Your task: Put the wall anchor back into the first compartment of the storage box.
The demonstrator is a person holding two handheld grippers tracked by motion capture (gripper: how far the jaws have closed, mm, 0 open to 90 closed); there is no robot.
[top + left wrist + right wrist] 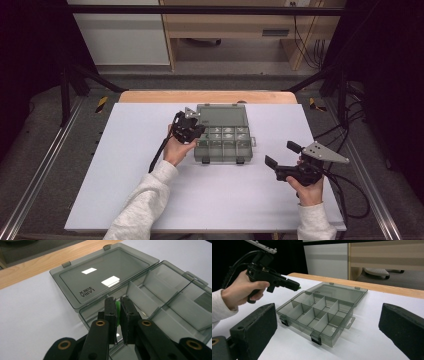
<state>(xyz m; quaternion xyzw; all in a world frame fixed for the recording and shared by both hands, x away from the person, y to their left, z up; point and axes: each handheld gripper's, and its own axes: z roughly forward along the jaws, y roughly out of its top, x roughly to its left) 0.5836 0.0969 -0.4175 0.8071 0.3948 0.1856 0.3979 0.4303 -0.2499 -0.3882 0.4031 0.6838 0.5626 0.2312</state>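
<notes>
The left gripper's (pixel 119 312) fingers (pixel 110 315) are clamped on one small green piece (pixel 117 307), of which only a thin edge shows between them, so its shape and long axis cannot be told. They hang over the near left corner of the box (pixel 223 144), tips pointing toward it. The right gripper's (pixel 283 155) fingers (pixel 254 327) stand wide apart with nothing between them, low over the desk (pixel 125 165) to the right of the box, well apart from it.

There is one box, smoky grey and clear, with its lid (pixel 222 115) laid flat open on the far side. Its tray holds eight compartments, in two rows of four. The long axis of the box runs across the desk, left to right, with two latches (pixel 316 340) on its near edge.
</notes>
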